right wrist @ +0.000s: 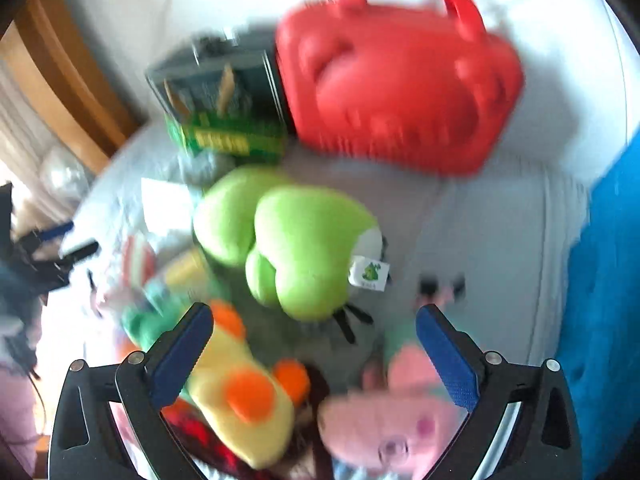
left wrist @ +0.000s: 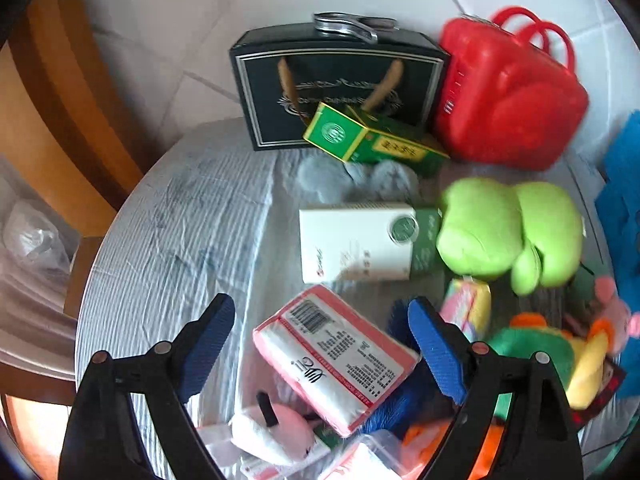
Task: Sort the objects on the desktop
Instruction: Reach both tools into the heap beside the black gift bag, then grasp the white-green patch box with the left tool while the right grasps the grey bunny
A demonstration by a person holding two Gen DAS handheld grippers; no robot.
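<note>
Round table under a wrinkled pale blue-grey cloth [left wrist: 168, 240], crowded on its right half. Both grippers hover above the pile, angled steeply down, holding nothing.

Left gripper [left wrist: 322, 340]: jaws spread wide, empty. Below and between them lies a pink-and-white wrapped tissue pack [left wrist: 336, 356], label up, tilted, resting on a blue bristly brush [left wrist: 394, 408]. Beyond it, a flat white box with a green end panel [left wrist: 360, 242]; farther still, a green and yellow carton [left wrist: 372, 140] leaning on a black gift box with rope handles [left wrist: 336, 80].

Right gripper [right wrist: 314, 354]: jaws released, empty; view blurred. Beneath it, a yellow plush with orange spots [right wrist: 240, 404] by the left finger and a pink pig plush [right wrist: 392, 412] by the right. A lime-green plush [right wrist: 292, 236] sits just beyond; a red plastic carry case with two handles [right wrist: 400, 92] stands at the far edge.

Likely step: choosing a first item each. Advice:
- Left: take the tissue pack across its short width; it is soft, so close gently and lift straight to avoid dragging the brush.
- Right: settle before descending; centre on one plush only, pinching its body rather than a limb.
- Keep the two grippers well apart over the pile.
</note>
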